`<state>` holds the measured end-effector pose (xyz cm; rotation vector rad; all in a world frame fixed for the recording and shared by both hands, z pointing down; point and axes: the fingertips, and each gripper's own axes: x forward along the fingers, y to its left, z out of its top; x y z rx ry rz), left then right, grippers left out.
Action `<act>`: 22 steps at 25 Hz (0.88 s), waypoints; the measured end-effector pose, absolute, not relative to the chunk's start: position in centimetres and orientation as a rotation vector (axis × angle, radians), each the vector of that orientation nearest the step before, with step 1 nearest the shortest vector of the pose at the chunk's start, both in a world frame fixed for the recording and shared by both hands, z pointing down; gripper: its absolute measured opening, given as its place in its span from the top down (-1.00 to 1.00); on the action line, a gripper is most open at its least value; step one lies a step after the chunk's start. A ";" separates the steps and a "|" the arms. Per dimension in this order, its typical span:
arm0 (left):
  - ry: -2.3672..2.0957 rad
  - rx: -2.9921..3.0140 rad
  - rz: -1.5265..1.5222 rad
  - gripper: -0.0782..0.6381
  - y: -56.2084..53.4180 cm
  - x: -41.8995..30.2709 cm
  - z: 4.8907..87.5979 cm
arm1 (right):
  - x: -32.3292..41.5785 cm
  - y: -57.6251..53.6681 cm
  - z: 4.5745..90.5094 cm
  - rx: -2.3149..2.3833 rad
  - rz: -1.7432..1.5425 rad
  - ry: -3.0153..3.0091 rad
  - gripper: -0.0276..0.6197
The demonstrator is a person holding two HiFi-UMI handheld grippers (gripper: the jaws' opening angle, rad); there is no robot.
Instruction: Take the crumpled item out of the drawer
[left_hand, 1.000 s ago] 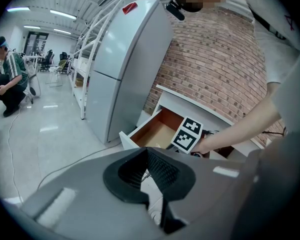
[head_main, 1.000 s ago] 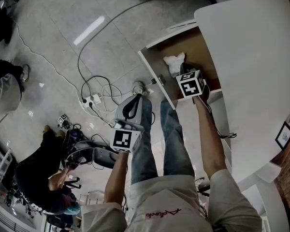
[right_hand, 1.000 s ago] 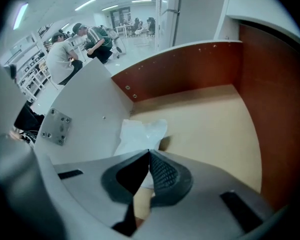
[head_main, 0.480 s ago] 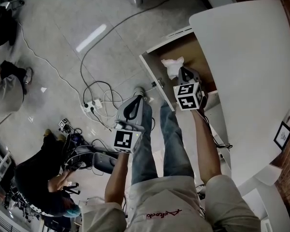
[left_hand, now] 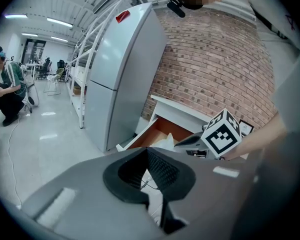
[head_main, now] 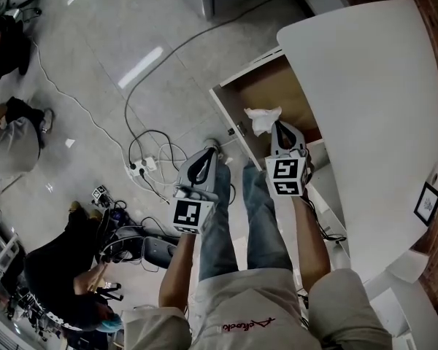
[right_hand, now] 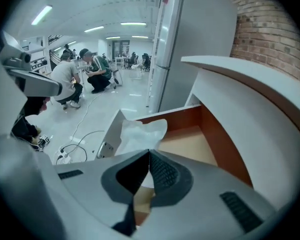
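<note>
I count two grippers, a left gripper (head_main: 210, 152) and a right gripper (head_main: 277, 125), one marker cube on each: left cube (head_main: 187, 214), right cube (head_main: 287, 177). One crumpled item (head_main: 263, 117). One drawer (head_main: 230, 122), one white counter (head_main: 365, 100), one fridge (left_hand: 120, 74). One power strip (head_main: 140, 168); the cables (head_main: 164, 141) round it are too tangled to count. One framed picture (head_main: 428, 203). Two crouching people show in the right gripper view, one (right_hand: 65, 79) beside the other (right_hand: 97, 69).

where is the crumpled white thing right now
In the head view the crumpled white paper is right of centre, pinched in the right gripper over the front of the open drawer.
</note>
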<state>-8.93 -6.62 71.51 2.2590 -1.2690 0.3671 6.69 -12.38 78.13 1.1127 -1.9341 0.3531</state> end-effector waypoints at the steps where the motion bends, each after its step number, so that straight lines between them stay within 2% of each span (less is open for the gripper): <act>1: -1.270 2.259 0.368 0.81 -6.6 -8.9 71.5 | 6.8 -12.0 77.9 1.123 0.359 -1.938 0.87; 12: -1.341 2.210 0.378 0.81 -6.6 -9.9 69.6 | 7.2 -11.3 72.7 1.222 0.355 -2.033 0.87; 22: -1.374 2.251 0.353 0.81 -7.8 -9.5 63.9 | 6.4 -13.1 64.5 1.308 0.286 -2.149 0.87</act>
